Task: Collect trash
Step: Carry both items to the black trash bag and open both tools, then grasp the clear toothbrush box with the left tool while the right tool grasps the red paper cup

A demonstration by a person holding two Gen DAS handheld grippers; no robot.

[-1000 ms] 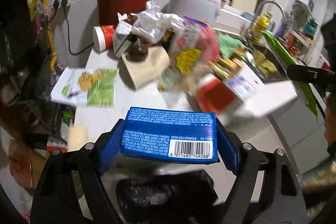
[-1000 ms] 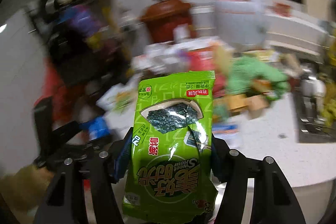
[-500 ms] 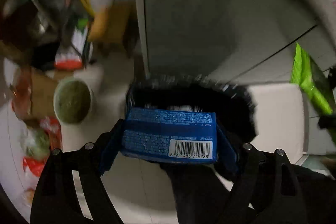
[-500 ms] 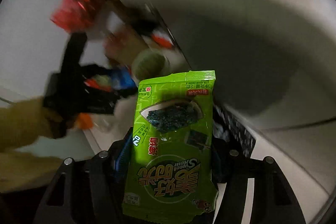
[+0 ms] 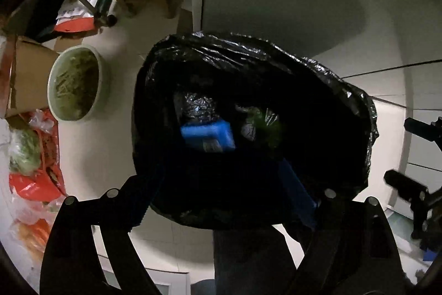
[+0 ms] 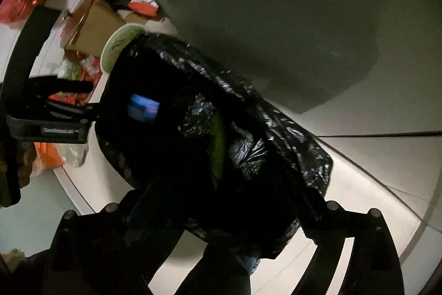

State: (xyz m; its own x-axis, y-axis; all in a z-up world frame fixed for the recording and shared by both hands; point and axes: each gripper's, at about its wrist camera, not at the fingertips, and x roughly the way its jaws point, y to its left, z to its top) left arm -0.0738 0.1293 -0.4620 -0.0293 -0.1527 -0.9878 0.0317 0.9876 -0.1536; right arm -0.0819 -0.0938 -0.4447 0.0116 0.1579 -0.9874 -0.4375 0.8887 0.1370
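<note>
Jaws of both my left gripper (image 5: 223,192) and right gripper (image 6: 221,206) had just opened, empty; blue box (image 5: 208,134) and green packet (image 6: 216,148) lay mid-frame inside the black bin bag (image 5: 345,90), so two pieces were binned.

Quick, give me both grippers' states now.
Left gripper: open, jaws just widened, blue box dropped into bin.
Right gripper: open, just released green snack packet.

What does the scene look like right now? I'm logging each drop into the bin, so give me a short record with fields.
bin: black-lined trash bin, open, on the floor
blue box: inside the bin
green snack packet: inside the bin
left gripper: above the bin, jaws just opened, empty
right gripper: above the bin, jaws just opened, empty
beside bin: pale bowl, cardboard box
</note>
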